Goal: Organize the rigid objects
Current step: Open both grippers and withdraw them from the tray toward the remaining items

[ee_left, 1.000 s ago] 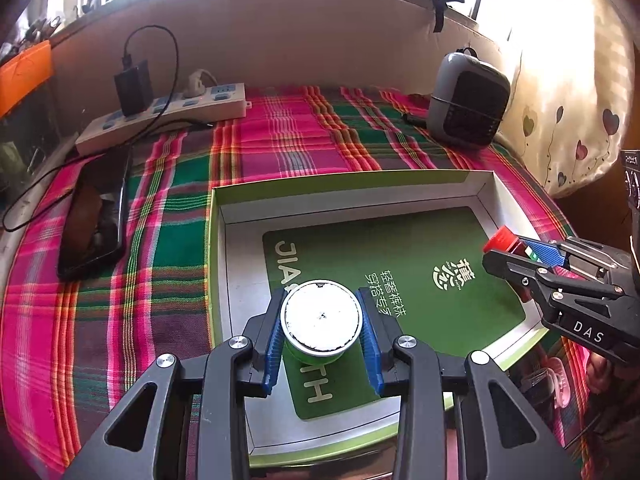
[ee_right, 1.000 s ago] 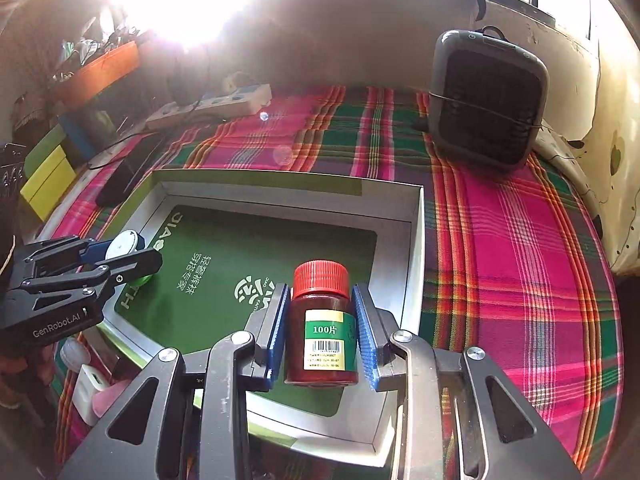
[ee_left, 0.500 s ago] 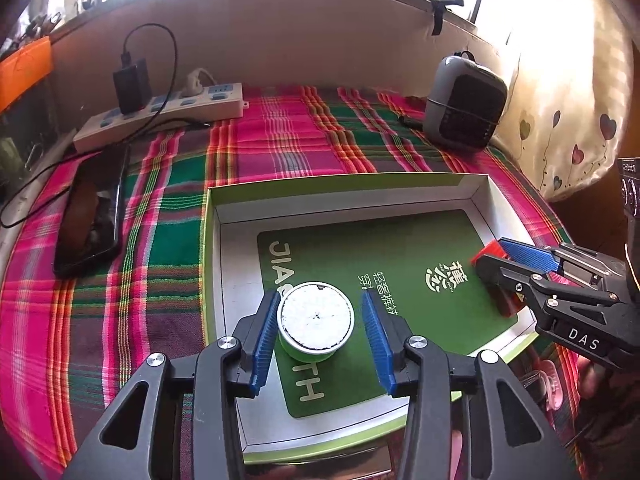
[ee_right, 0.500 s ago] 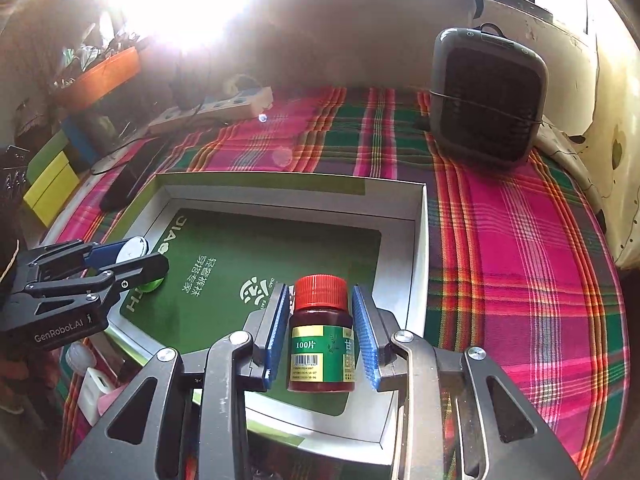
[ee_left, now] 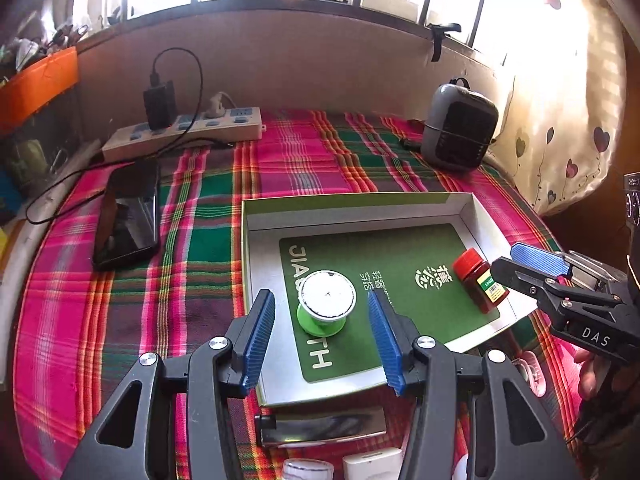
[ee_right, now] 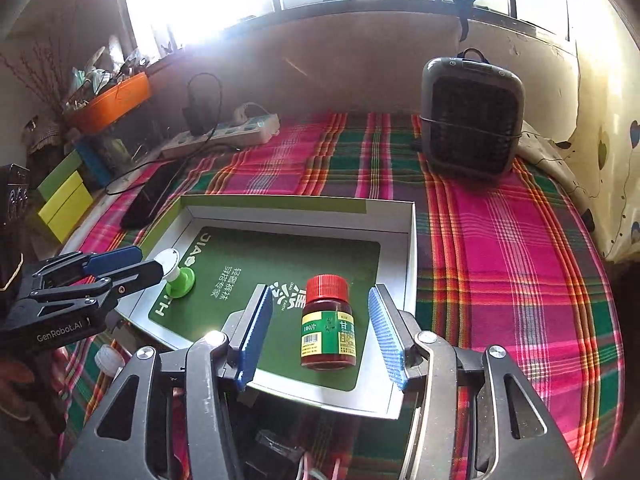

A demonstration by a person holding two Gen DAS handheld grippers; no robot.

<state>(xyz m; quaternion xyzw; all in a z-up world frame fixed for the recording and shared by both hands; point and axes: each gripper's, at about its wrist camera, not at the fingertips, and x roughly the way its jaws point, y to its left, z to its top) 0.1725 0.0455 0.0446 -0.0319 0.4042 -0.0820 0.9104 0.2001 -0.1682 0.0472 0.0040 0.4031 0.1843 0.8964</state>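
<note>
Both upright — bottle (ee_right: pixel 328 322), spool (ee_left: pixel 326 304).

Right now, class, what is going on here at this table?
A person holding a gripper in each hand is sorting small items into a shallow box on a plaid cloth. The left gripper has just been opening; the green spool stands free between its blue pads. The right gripper has likewise just been opening around the red-capped bottle, which stands upright in the box. Both items are released, pads apart on either side.
</note>
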